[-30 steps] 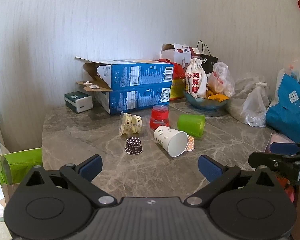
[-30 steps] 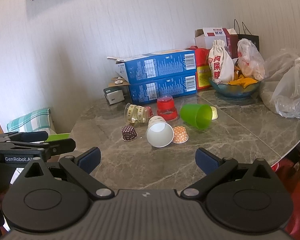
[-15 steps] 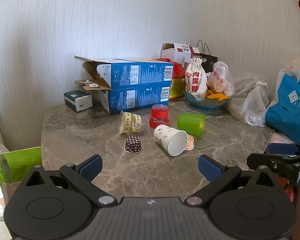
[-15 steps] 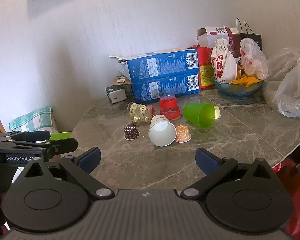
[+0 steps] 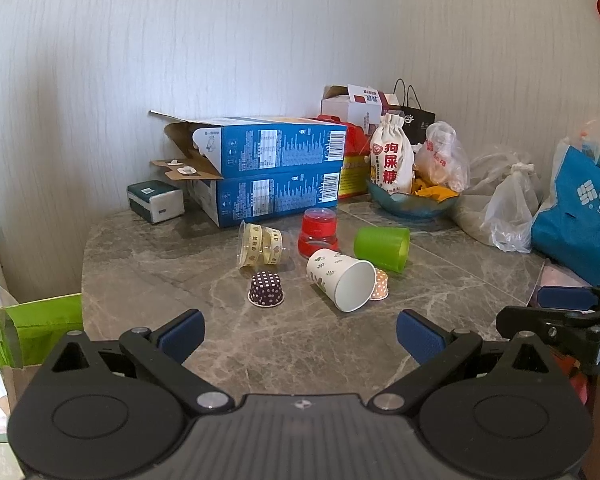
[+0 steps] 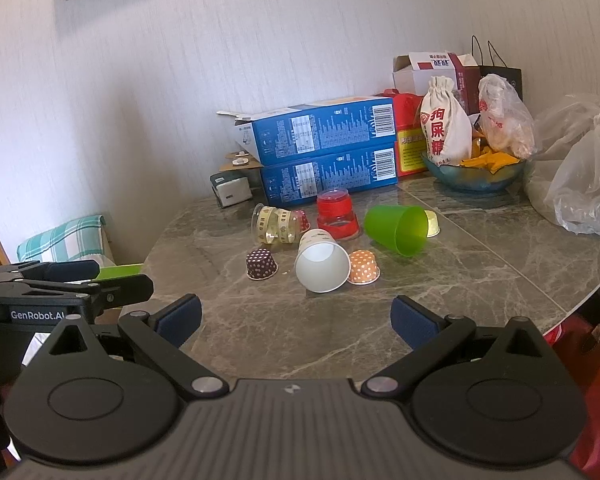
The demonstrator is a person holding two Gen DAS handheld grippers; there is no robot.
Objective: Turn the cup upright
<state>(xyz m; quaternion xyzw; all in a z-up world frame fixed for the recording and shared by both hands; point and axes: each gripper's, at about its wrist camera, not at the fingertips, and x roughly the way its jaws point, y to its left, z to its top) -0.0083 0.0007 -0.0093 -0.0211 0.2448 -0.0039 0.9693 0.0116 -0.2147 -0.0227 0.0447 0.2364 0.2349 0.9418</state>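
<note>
The white paper cup (image 6: 321, 265) lies on its side at the centre of the right wrist frame, mouth turned toward the camera, on the grey marble worktop (image 6: 460, 272). An orange dotted cup (image 6: 364, 267) touches its right flank, a dark dotted cup (image 6: 261, 264) sits just to its left, and a green plastic cup (image 6: 396, 229) lies tipped over behind it to the right.

It looks light and thin-walled, so it will likely roll or skid at a nudge and crumple under a hard squeeze. The stiffer rolled rim, or the wall close to it, seems the better place to take hold, with a light pinch.

The right gripper (image 6: 296, 318) stands wide with nothing between its pads, low in the frame and well short of the cup. The left gripper (image 5: 300, 332) is equally wide and empty, and in its view the cup (image 5: 342, 284) lies right of centre.

Compared with the frames a second ago, the cups have not shifted; the right view has crept slightly nearer and rightward, while the left view is almost unchanged.
</note>
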